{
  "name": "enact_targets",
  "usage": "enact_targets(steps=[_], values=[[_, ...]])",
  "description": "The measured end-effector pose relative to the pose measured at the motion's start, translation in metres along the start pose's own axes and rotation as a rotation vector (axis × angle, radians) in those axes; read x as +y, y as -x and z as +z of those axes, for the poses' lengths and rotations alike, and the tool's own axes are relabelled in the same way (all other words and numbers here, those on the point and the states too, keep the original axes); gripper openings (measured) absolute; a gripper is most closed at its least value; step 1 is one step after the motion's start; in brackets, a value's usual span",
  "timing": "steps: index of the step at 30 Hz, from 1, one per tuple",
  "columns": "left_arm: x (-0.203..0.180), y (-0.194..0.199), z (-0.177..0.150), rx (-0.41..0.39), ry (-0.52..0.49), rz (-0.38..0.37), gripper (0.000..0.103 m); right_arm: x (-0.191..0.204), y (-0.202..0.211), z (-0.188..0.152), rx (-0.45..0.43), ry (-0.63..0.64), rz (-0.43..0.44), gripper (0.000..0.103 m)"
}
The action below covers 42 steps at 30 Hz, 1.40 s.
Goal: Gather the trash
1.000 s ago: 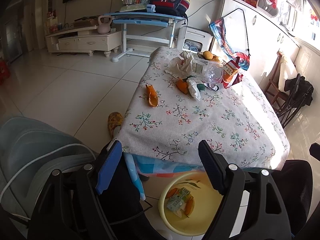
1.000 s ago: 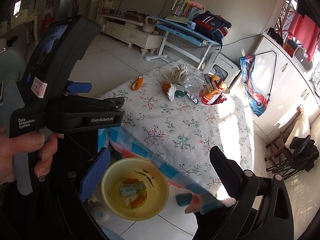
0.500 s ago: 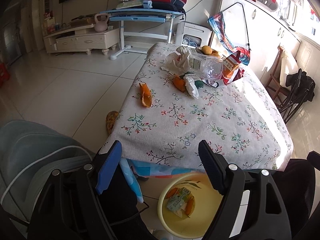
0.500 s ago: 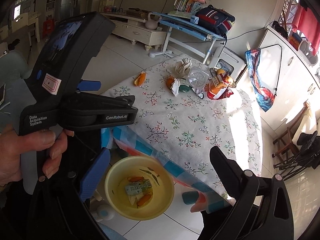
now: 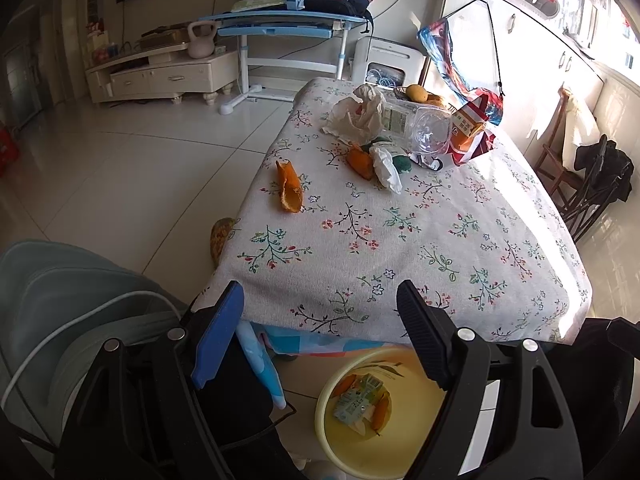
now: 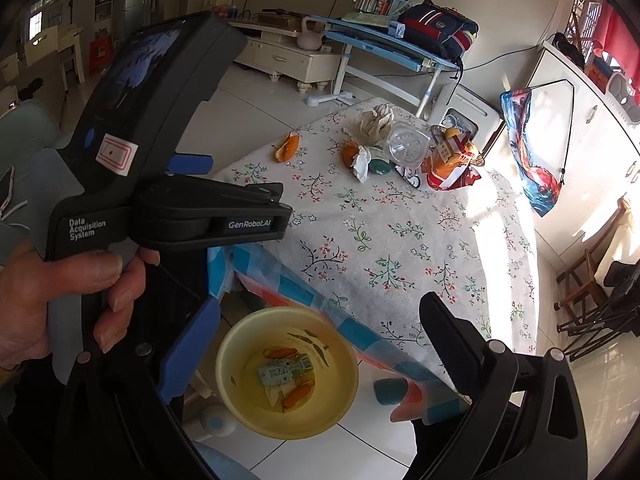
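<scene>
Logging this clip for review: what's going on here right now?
A person is clearing trash off a floral-cloth table with two handheld claws. Both the left claw and right claw are open and empty above the yellow basin on the floor, which holds some scraps. Orange peel and wrappers remain on the table.
</scene>
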<state>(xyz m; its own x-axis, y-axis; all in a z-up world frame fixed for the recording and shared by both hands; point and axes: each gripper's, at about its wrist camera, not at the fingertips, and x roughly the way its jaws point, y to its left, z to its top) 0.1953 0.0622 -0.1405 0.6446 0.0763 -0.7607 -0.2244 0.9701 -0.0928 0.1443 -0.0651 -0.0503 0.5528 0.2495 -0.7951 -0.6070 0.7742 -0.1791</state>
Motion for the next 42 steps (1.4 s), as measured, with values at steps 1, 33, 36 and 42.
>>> enact_targets(steps=[1, 33, 36, 42], values=[[0.0, -0.001, 0.0, 0.002, 0.0, 0.0, 0.076, 0.0, -0.001, 0.0, 0.002, -0.001, 0.002, 0.095], [0.002, -0.017, 0.008, 0.015, 0.0, 0.006, 0.076, -0.001, -0.015, -0.002, 0.039, -0.003, 0.03, 0.095], [0.001, -0.023, 0.013, 0.013, -0.012, 0.013, 0.076, -0.002, -0.019, -0.003, 0.047, -0.004, 0.035, 0.095], [0.0, -0.041, 0.033, -0.001, -0.033, 0.05, 0.076, -0.004, -0.028, -0.006, 0.063, -0.009, 0.039, 0.095]])
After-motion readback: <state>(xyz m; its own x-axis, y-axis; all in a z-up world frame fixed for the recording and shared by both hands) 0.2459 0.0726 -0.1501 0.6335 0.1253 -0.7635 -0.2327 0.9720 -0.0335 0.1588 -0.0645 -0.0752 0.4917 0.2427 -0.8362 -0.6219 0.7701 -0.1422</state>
